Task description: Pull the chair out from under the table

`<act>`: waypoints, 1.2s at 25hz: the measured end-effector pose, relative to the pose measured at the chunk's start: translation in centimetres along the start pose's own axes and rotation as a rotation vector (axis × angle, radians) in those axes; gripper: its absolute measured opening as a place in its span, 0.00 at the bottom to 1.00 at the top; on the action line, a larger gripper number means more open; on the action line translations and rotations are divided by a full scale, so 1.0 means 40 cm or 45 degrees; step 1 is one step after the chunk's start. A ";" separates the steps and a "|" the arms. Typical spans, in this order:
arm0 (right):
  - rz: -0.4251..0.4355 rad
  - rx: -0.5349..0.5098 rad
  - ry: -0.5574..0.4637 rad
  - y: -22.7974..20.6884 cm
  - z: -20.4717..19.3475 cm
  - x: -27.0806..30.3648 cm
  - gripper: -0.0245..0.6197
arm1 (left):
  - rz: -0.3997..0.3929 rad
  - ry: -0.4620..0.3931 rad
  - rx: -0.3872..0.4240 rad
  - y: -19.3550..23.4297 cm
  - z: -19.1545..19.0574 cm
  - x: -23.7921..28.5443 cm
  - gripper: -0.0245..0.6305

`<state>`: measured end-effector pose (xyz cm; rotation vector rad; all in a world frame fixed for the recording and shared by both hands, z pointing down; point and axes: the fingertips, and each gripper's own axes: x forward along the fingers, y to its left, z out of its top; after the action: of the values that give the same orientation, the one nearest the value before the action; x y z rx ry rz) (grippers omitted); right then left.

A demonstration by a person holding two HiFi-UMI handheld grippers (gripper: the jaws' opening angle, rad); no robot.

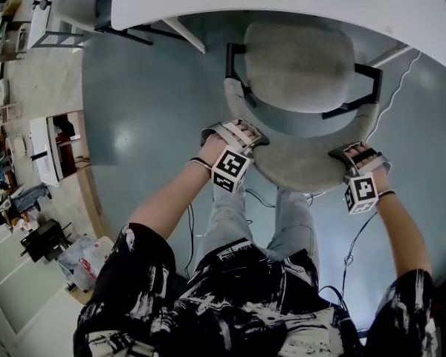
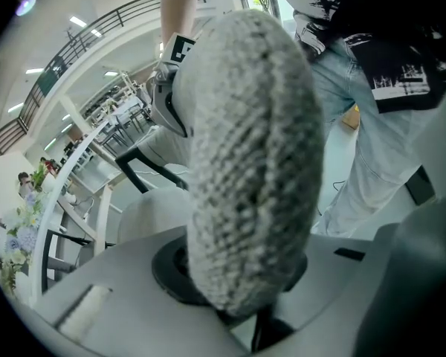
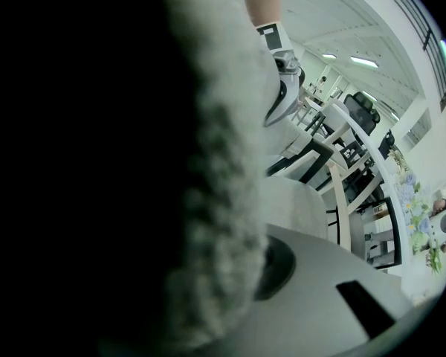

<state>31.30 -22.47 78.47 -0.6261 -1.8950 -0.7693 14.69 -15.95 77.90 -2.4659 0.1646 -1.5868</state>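
big canteen-like hall: rows of tables (image 2: pixel 104 136) & chairs (image 3: pixel 360 106), mezzanine railing (image 2: pixel 82 39), ceiling strip lights (image 3: pixel 364 62)

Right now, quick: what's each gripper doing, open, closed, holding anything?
Left gripper: closed on the chair backrest, at its left end.
Right gripper: closed on the same backrest, at its right end.

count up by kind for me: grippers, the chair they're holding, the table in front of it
chair: 1
table: 1
grippers: 2, left gripper and right gripper, both shut on the chair
total: 4
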 end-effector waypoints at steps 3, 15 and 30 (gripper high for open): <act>0.000 0.004 0.002 0.045 0.014 -0.010 0.17 | -0.004 0.001 -0.003 -0.037 0.030 0.001 0.17; 0.011 0.013 0.012 0.173 0.111 -0.016 0.17 | -0.028 -0.007 -0.026 -0.179 0.087 -0.031 0.17; 0.069 0.019 0.050 0.368 0.199 -0.044 0.18 | -0.058 -0.011 -0.042 -0.375 0.195 -0.032 0.17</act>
<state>37.68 -6.92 77.75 -0.6459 -1.8388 -0.7275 20.98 -0.23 77.09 -2.5185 0.1359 -1.6039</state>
